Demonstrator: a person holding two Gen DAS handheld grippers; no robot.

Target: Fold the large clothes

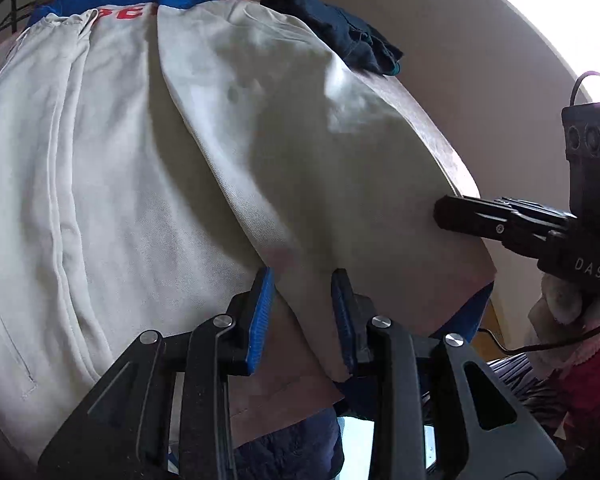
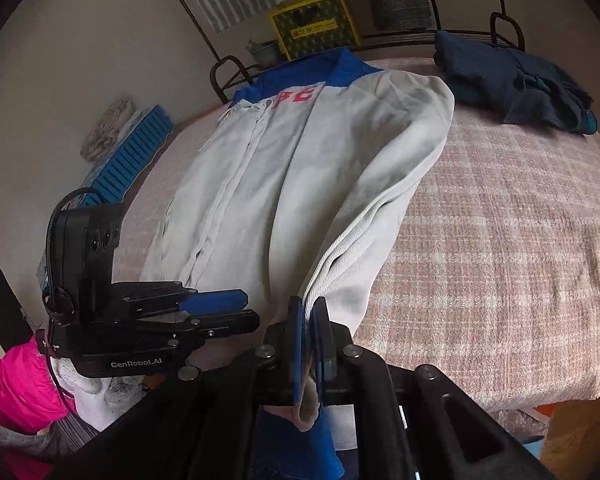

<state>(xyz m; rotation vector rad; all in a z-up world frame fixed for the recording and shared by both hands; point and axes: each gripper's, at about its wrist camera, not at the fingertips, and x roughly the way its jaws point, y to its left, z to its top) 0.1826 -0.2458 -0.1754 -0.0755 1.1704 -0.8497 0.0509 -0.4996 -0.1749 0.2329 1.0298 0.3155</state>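
A large white jacket (image 2: 292, 168) with a blue collar and red letters lies lengthwise on the bed; it also fills the left wrist view (image 1: 140, 184). My right gripper (image 2: 310, 320) is shut on the jacket's right hem edge and lifts that side into a fold. It shows from the side in the left wrist view (image 1: 444, 212). My left gripper (image 1: 302, 292) is open, its blue pads either side of the lifted fabric near the hem. It also shows in the right wrist view (image 2: 248, 308), just left of the right gripper.
The bed has a pink plaid cover (image 2: 500, 240). A dark blue garment (image 2: 512, 80) lies at the far right by the metal headboard (image 2: 508, 28). A blue ribbed mat (image 2: 132, 152) lies along the left wall. Pink clothing (image 2: 16, 396) is piled at the near left.
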